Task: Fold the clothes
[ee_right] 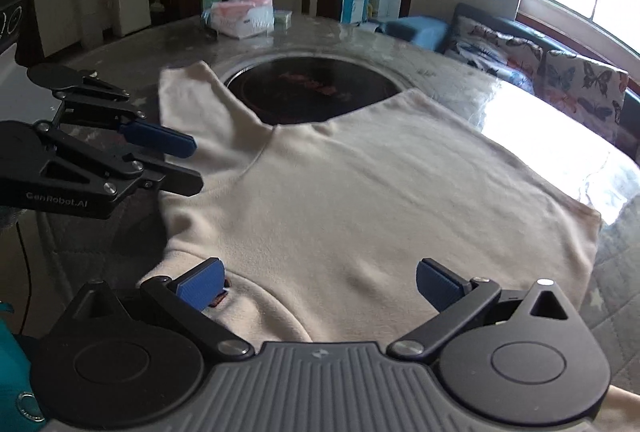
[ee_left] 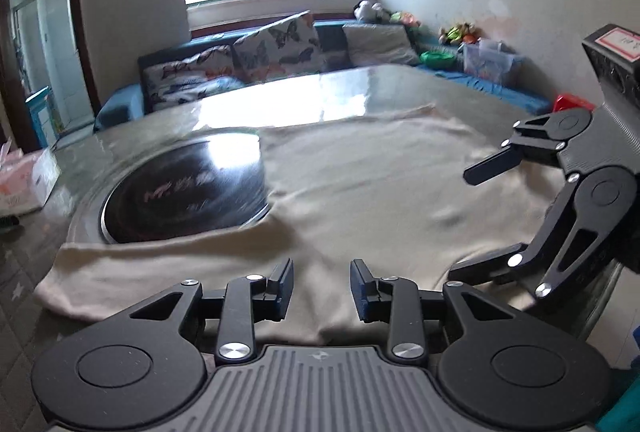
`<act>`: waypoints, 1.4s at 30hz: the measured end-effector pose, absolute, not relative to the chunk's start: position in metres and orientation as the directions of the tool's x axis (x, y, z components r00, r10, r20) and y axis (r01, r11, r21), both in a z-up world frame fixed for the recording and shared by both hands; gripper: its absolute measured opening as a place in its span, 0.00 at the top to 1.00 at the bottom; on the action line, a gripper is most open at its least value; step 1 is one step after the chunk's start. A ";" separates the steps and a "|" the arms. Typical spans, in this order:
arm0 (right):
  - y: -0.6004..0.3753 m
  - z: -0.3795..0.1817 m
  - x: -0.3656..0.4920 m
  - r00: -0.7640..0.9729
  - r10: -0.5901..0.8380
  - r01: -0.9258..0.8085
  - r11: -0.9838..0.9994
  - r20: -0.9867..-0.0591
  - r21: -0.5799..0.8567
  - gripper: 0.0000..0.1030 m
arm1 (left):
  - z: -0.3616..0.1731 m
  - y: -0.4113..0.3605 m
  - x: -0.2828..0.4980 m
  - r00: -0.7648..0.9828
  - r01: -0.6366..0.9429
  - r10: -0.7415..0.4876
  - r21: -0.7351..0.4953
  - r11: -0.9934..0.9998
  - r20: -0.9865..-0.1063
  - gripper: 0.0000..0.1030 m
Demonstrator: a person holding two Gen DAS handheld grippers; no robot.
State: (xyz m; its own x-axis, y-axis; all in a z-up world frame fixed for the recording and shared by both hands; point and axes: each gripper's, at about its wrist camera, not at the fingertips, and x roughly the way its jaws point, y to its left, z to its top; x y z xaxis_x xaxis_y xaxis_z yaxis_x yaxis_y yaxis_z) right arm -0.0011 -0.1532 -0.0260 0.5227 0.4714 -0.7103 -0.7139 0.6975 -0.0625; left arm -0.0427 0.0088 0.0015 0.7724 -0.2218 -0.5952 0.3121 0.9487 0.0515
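A cream T-shirt (ee_right: 360,192) lies spread flat on the glossy table, one sleeve (ee_right: 188,96) reaching toward the far left. It also shows in the left wrist view (ee_left: 380,184). My right gripper (ee_right: 320,286) is wide open and empty, hovering over the shirt's collar at the near edge. My left gripper (ee_left: 321,290) is open and empty above the shirt's near edge by a sleeve. It also shows in the right wrist view (ee_right: 192,164), at the shirt's left side. The right gripper shows in the left wrist view (ee_left: 464,220), also open.
A round black induction cooktop (ee_right: 308,92) is set into the table (ee_right: 460,72) beyond the shirt, partly covered by it. A tissue box (ee_right: 244,16) stands at the table's far side. A sofa with butterfly cushions (ee_left: 276,44) lies behind the table.
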 end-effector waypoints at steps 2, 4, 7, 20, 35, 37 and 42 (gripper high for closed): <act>-0.160 -0.023 -0.004 0.536 0.466 -0.702 0.710 -0.704 -0.065 0.00 | 0.000 0.002 -0.041 0.766 0.337 -0.243 0.051 0.940 -0.595 0.67; -0.167 -0.020 -0.007 0.549 0.457 -0.687 0.724 -0.700 -0.066 0.00 | -0.005 -0.004 -0.041 0.750 0.361 -0.256 0.054 0.931 -0.609 0.67; -0.181 -0.019 -0.009 0.560 0.440 -0.664 0.746 -0.702 -0.062 0.00 | -0.016 -0.007 -0.042 0.729 0.374 -0.251 0.064 0.925 -0.637 0.67; -0.272 -0.019 -0.018 0.612 0.371 -0.473 0.880 -0.698 0.053 0.00 | 0.012 -0.025 -0.024 0.762 0.375 -0.275 0.054 0.925 -0.586 0.53; -0.397 -0.045 -0.010 0.706 0.054 -0.014 0.998 -0.706 0.062 0.00 | 0.010 -0.100 0.001 0.701 0.486 -0.374 0.023 0.874 -0.607 0.43; -0.412 -0.047 -0.007 0.717 0.022 0.043 0.996 -0.697 0.075 0.00 | 0.008 -0.106 0.004 0.694 0.491 -0.374 0.024 0.871 -0.615 0.41; -0.439 -0.047 -0.001 0.738 -0.035 0.133 0.987 -0.674 0.095 0.13 | 0.001 -0.118 0.008 0.676 0.501 -0.372 0.026 0.865 -0.637 0.38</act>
State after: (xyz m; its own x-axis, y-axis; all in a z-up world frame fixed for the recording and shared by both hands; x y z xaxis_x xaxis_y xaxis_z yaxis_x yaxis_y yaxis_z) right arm -0.0012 -0.4393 -0.0473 0.7378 -0.0351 -0.6741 0.1335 0.9865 0.0947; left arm 0.0076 -0.1176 0.0013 0.6755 -0.3721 -0.6366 0.5012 0.8649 0.0263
